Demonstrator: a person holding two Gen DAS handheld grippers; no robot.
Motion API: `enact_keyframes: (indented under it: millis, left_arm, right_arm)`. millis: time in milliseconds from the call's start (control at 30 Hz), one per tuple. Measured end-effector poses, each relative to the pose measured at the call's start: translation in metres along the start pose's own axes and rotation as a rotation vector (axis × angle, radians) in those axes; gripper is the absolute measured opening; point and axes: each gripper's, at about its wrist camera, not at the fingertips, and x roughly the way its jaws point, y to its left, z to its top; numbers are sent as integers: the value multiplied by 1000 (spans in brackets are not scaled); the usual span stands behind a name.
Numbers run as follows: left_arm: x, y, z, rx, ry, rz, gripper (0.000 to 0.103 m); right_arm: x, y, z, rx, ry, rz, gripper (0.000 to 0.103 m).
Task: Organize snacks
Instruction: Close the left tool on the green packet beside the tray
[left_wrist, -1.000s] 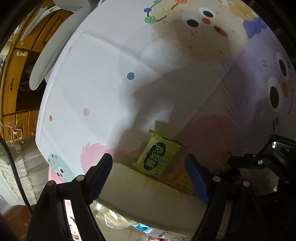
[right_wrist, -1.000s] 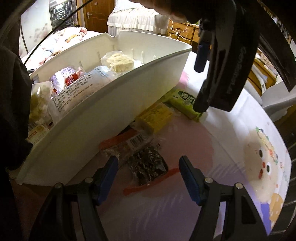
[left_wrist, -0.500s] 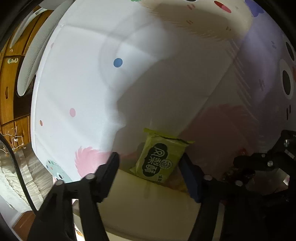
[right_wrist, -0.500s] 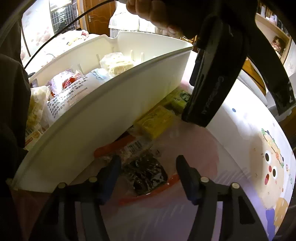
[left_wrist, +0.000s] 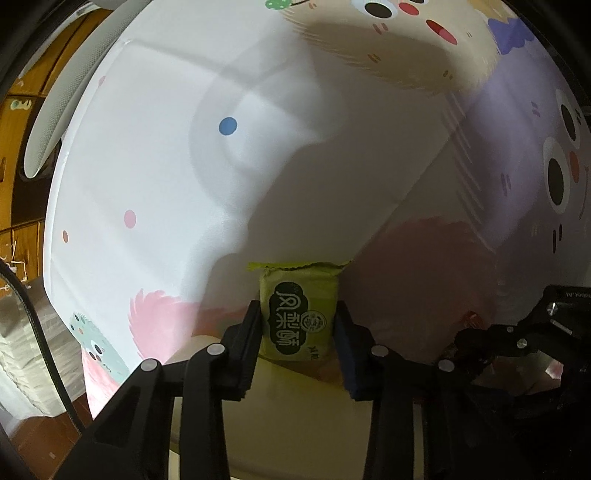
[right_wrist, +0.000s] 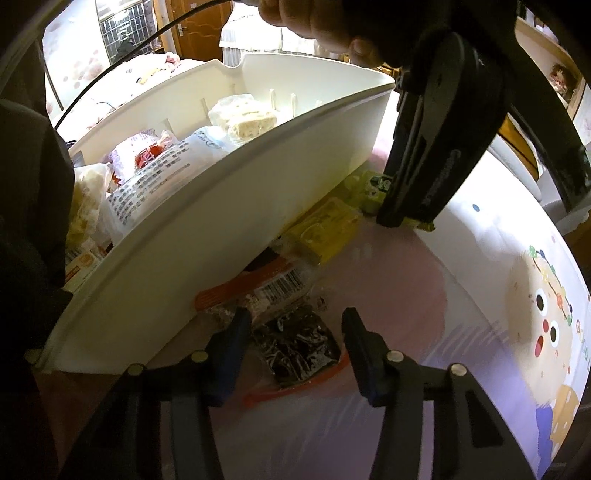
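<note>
One green snack packet (left_wrist: 298, 316) is lying on the cartoon tablecloth (left_wrist: 155, 155) against the white bin (right_wrist: 236, 206); the left gripper (left_wrist: 297, 325) is closing, pads pressing its sides. The right gripper (right_wrist: 295, 332) is closing around a dark packet (right_wrist: 295, 343), not yet touching.

Glossy plastic wrapper (left_wrist: 298, 317) (green), smooth white bin (right_wrist: 229, 206)

Dim warm light, hard shadows on tablecloth (left_wrist: 155, 155); fisheye bends edges, corners black.
</note>
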Motion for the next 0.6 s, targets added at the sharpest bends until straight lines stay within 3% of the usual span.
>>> enact_keyframes:
  millis: [233,600]
  left_arm:
    - [-9,-13,3,-45,-20,10,35]
    - [-50,-24,-11,-91,-117,-5,35]
  right_arm:
    - [-5,6,-6,27,27,-16,49]
    - [-14,15,-14,138,58,-63,48]
